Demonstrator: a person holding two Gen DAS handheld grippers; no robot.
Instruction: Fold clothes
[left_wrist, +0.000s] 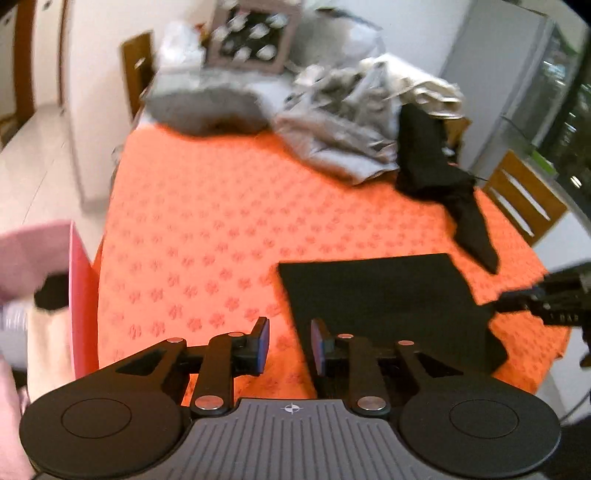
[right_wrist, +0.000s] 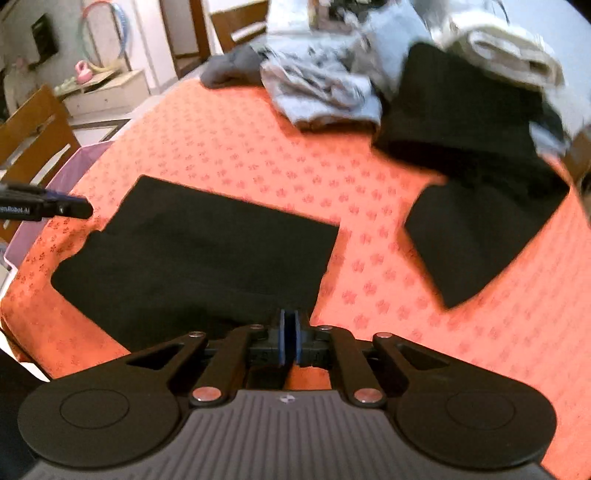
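My left tool (left_wrist: 290, 343) gapes empty, right tool (right_wrist: 290, 338) barely parted, empty; the folded black cloth rectangle (right_wrist: 207, 254) could drag open (loose edges) on the orange patterned worktop (right_wrist: 258, 155).

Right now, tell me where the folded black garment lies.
The folded black garment lies flat on the orange tablecloth at the table's near edge, just ahead of both grippers, with the unfolded clothes pile at the far side.

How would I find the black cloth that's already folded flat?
Look at the orange tablecloth. Near its front edge lies the folded black cloth, a smooth flat rectangle. The other black garment trails from the rumpled laundry pile at the back.
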